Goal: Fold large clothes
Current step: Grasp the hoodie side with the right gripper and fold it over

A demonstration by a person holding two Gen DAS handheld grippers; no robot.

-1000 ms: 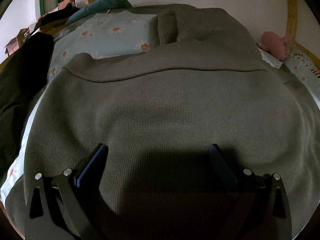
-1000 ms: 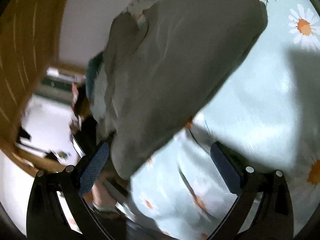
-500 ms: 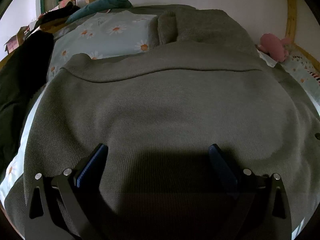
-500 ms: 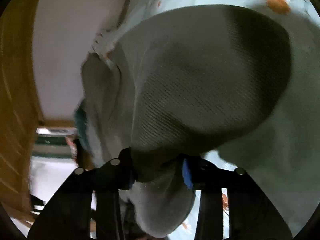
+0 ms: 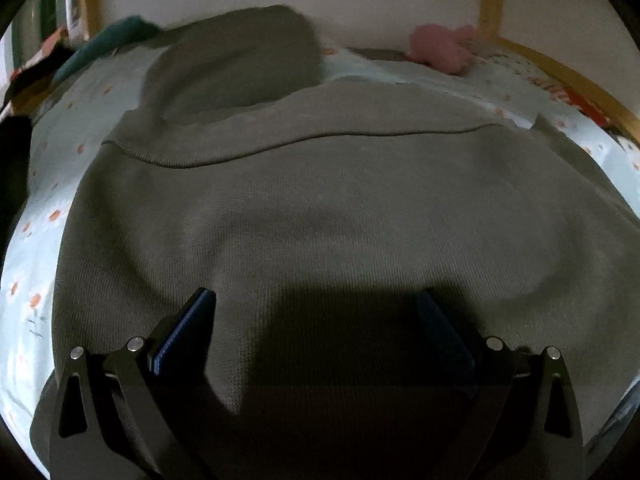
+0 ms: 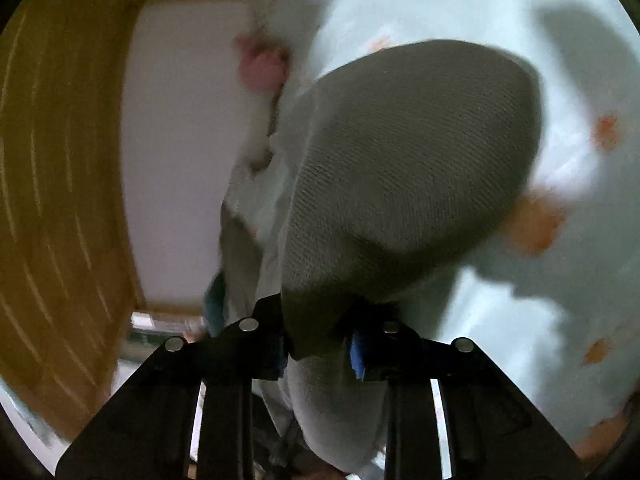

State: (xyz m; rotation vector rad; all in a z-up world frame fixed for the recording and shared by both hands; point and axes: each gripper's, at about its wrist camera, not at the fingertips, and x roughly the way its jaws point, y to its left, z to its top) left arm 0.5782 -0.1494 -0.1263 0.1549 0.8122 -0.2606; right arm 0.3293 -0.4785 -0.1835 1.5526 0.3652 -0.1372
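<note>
Left wrist view: bed with pale blue daisy-print sheet (image 5: 44, 184), framed by a yellow wooden rail (image 5: 560, 76) at far right. On the sheet lies the task's thing, a large olive-grey knitted sweater (image 5: 340, 220), spread flat and filling the near and middle ground. Its ribbed band (image 5: 304, 136) runs left to right across the far side of the body; one sleeve (image 5: 240, 68) lies folded back beyond it at far left. The body's long axis appears to run near to far, straight ahead of this tool.

Left gripper (image 5: 316, 320): jaws wide apart, blue pads clear of the knit, nothing between them; it hovers over the near part of the body, casting a shadow there.

Pink plush toy (image 5: 440, 50): far right, against the wall, well apart from the sweater.

Right wrist view: right gripper (image 6: 320, 350), jaws narrow, clamped on a bunched part of the same knit, likely a sleeve, which billows forward from the pads over the sheet (image 6: 540, 320).

Deciding relation, as a judgement: the held part lies off the body's right side, and a fold would carry it leftward across the body. The right hand is the nearer and the only one engaged.

View differences: only the right wrist view shows the grip; only the left shows the garment's whole lie and the landing area. The right view is blurred, so what the pinch holds stays uncertain.
</note>
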